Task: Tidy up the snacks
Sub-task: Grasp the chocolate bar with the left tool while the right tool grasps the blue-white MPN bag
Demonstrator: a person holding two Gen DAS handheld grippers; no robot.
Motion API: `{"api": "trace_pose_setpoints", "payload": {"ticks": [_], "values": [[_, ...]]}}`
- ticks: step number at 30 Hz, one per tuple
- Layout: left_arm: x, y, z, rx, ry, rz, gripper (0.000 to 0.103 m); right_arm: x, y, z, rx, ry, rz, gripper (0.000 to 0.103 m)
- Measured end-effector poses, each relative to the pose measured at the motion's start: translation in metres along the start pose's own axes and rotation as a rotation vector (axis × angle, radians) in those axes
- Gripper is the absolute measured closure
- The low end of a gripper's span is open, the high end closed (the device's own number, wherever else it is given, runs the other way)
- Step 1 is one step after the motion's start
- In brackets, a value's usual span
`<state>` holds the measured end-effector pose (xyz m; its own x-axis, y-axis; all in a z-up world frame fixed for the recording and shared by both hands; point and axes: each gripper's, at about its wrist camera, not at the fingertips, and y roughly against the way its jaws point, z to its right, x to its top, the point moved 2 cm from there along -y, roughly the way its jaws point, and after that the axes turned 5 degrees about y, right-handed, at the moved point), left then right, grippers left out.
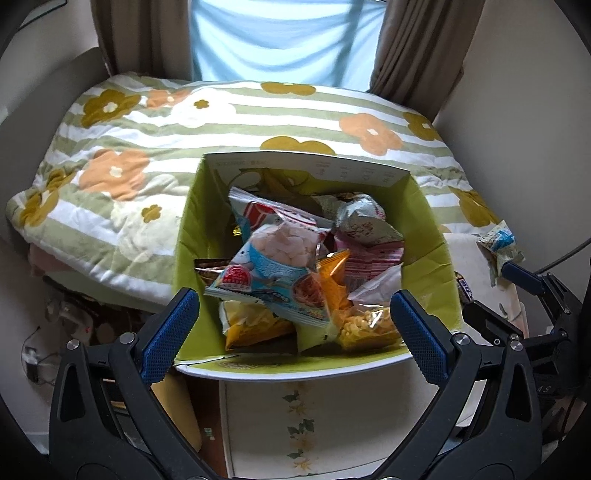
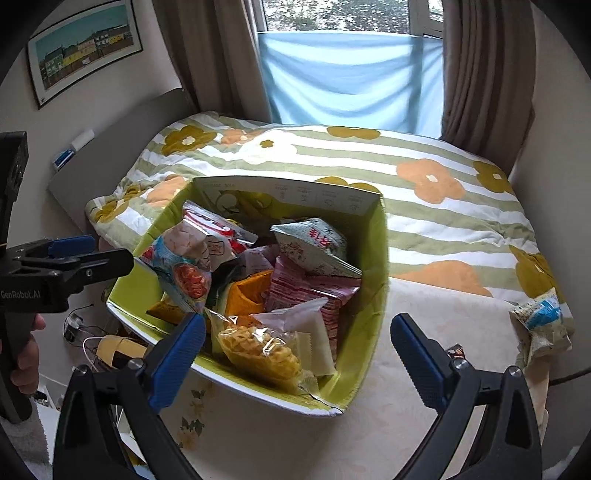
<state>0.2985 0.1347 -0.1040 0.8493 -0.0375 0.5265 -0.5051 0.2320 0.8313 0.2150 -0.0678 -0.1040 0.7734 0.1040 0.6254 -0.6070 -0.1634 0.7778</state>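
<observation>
Soft daylight is admitted thru the window [image 2: 338, 16] w/ blue cloth [image 2: 351, 77]. Slight motion blur is seen in both views; fisheye bending and black vignetting at edges.

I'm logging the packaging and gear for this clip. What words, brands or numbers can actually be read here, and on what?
"GenRobot.AI": white lettering on the side of the left gripper, seen from the right wrist camera.
Snack packets in the green box: printed characters, too blurred or distorted to read.
Box back flap: small icons with captions, too small to read.
Loose packet on the table: illegible.
</observation>
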Motion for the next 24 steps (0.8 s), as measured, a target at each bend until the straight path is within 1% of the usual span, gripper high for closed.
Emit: {"api": "trace_pose_setpoints", "payload": {"ticks": [3,4,7,11,14,16,18,21,24], "values": [[0.002,0.002,0.02,-0.025,-0.035,0.007,0.0,-0.004,0.016,0.022,-0.025,-0.069,0.025,0.002],[0.003,0.003,0.028,-0.036,-0.044,0.011,0.0,-0.006,0.022,0.03,-0.047,-0.078,0.034,0.001],[0.005,0.004,0.057,-0.065,-0.071,0.024,0.0,-0.011,0.039,0.056,-0.114,-0.094,0.059,0.001],[0.003,0.002,0.098,-0.071,-0.098,0.038,0.0,-0.018,0.06,0.1,-0.179,-0.109,0.081,0.001],[0.0,-0.002,0.133,-0.077,-0.09,0.049,0.0,-0.023,0.072,0.135,-0.202,-0.098,0.082,0.001],[-0.004,-0.008,0.16,-0.068,-0.075,0.051,0.0,-0.026,0.077,0.161,-0.195,-0.082,0.061,0.001],[-0.008,-0.014,0.186,-0.074,-0.061,0.048,0.0,-0.029,0.081,0.185,-0.206,-0.067,0.044,0.001],[-0.015,-0.032,0.225,-0.056,-0.044,0.04,0.0,-0.034,0.082,0.222,-0.244,-0.032,0.031,0.001],[-0.025,-0.055,0.258,-0.039,-0.006,0.022,0.0,-0.041,0.078,0.256,-0.256,-0.008,0.017,0.001]]}}
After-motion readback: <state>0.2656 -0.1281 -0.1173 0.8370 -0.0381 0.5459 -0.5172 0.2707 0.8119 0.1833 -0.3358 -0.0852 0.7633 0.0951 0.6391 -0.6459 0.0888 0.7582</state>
